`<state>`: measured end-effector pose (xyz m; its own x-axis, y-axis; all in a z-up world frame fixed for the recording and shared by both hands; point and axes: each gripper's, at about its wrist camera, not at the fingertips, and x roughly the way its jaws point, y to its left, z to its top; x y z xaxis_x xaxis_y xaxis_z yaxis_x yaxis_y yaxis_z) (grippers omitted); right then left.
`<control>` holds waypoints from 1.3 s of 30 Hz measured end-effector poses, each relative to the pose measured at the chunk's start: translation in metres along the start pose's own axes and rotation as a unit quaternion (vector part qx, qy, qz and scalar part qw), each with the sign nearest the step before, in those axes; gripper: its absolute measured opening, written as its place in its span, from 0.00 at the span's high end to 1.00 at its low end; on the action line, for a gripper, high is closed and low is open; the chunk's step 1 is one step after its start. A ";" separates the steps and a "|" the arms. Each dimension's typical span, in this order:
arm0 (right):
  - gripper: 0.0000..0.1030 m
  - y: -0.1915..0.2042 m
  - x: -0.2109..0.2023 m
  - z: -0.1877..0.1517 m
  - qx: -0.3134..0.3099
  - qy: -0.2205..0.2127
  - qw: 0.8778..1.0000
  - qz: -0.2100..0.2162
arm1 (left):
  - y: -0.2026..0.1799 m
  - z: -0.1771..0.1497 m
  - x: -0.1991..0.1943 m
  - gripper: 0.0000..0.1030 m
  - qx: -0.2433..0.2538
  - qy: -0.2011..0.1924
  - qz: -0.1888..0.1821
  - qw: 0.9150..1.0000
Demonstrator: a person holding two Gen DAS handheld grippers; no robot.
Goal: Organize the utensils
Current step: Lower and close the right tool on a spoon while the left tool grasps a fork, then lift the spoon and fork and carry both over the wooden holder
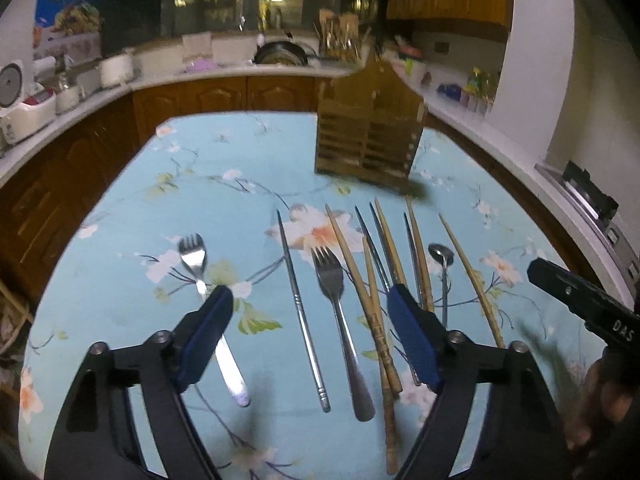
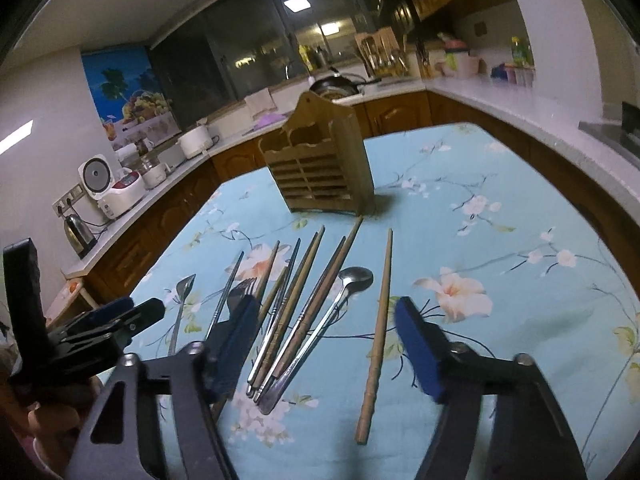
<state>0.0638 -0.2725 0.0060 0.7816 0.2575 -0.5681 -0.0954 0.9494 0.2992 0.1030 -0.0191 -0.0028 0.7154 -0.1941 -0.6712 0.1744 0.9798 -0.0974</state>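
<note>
The wooden utensil rack (image 1: 370,136) stands upright on the worktop (image 1: 224,152), which is covered by a light blue floral cloth; its slatted front faces the utensils and its compartments appear empty.

All utensils lie flat on the cloth on the near side of the rack, handles toward the cameras. Farthest left of the rack lies a short fork (image 1: 208,304). Next toward the rack's centre line come a metal chopstick (image 1: 302,312) and a larger fork (image 1: 340,320). Directly in front of the rack is a loose bundle of wooden and metal chopsticks (image 1: 376,300), several crossing or touching. A small spoon (image 2: 340,300) rests at the right edge of that bundle. One wooden chopstick (image 2: 378,336) lies alone, right of the spoon and clear of it.

Left gripper (image 1: 308,300): jaws apart, nothing between the pads, poised over the metal chopstick and larger fork.

Right gripper (image 2: 326,316): jaws apart, nothing clamped, poised over the bundle, spoon and lone chopstick. A hand (image 2: 48,420) holds the left gripper.
</note>
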 end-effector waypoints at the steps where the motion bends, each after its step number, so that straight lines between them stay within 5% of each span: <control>1: 0.38 -0.001 0.005 0.002 0.004 0.007 1.000 0.002 | 0.000 0.002 0.005 0.32 -0.001 0.011 -0.004 1.000; 6: 0.43 -0.005 0.034 0.010 0.023 0.053 0.998 0.007 | 0.000 0.010 0.040 0.47 -0.016 0.079 -0.038 0.996; 11: 0.62 -0.011 0.071 0.011 0.038 0.110 0.993 0.013 | -0.006 0.014 0.065 0.51 -0.005 0.116 -0.046 0.992; 20: 0.66 -0.015 0.113 0.012 0.047 0.163 0.985 0.000 | -0.013 0.015 0.100 0.72 0.007 0.164 -0.045 0.985; 26: 0.91 -0.018 0.125 0.019 0.041 0.168 0.985 -0.009 | -0.012 0.017 0.103 0.82 0.014 0.155 -0.048 0.987; 39: 0.98 -0.009 0.080 0.035 0.047 0.107 0.992 0.042 | 0.001 0.029 0.055 0.83 -0.016 0.096 -0.097 0.990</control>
<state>0.1489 -0.2662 -0.0155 0.6230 0.3767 -0.6855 -0.0880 0.9046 0.4171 0.1625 -0.0302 -0.0186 0.5275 -0.3699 -0.7648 0.2727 0.9263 -0.2599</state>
